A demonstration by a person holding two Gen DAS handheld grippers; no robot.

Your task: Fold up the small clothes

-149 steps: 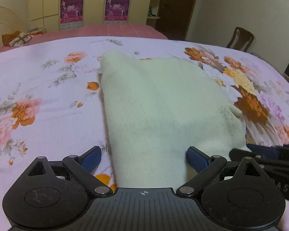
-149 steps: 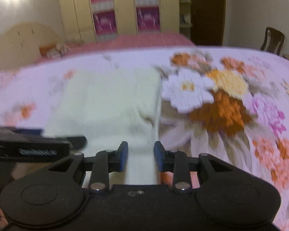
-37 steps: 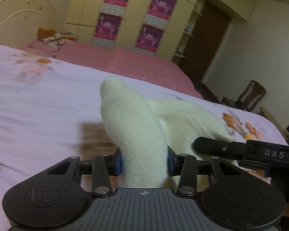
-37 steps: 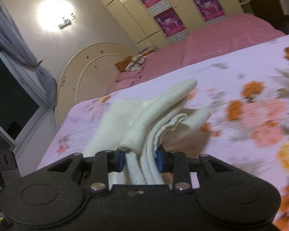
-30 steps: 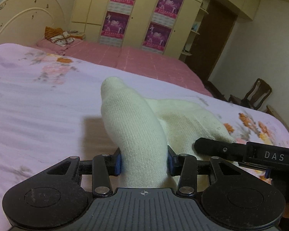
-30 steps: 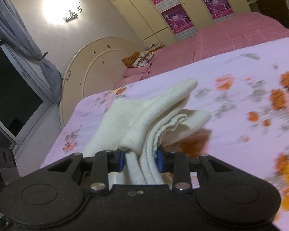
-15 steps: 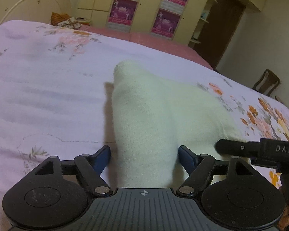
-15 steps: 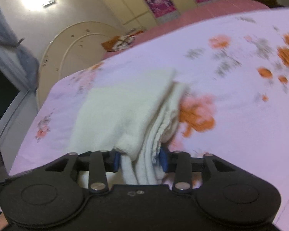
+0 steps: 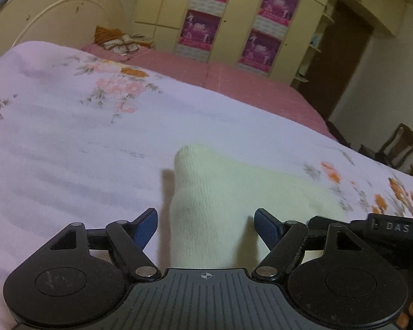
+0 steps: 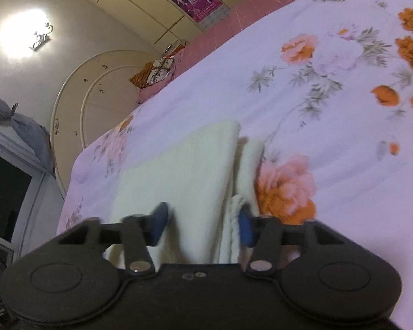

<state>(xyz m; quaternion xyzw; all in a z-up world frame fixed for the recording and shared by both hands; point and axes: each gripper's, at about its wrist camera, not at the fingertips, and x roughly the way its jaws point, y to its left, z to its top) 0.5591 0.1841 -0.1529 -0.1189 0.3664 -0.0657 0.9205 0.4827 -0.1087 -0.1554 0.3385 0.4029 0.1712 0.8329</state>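
Lying folded on the lilac flower-printed bedspread [image 9: 68, 137], well in from its far edge and toward the near side where both tools work, the cream-white knitted garment [image 9: 220, 192] looks light, soft and limp, a thick stretchy knit that will sag and slide open if it is lifted by a single layer. The left gripper [image 9: 206, 225] has its blue-padded jaws spread wide to either side of the garment's rounded folded end, neither pad touching the cloth. The right gripper [image 10: 202, 222] is blurred; its jaws are closing with the stacked layers and a ribbed hem between them, the right pad just beside that hem, and they do not appear to be squeezing the cloth yet. Since the knit has no stiffness, the best hold is probably a pinch through all layers at a corner or along the folded edge, one tool at each end, so the stack moves as one. The ribbed hem is firmer and less likely to slip than the plain knit.
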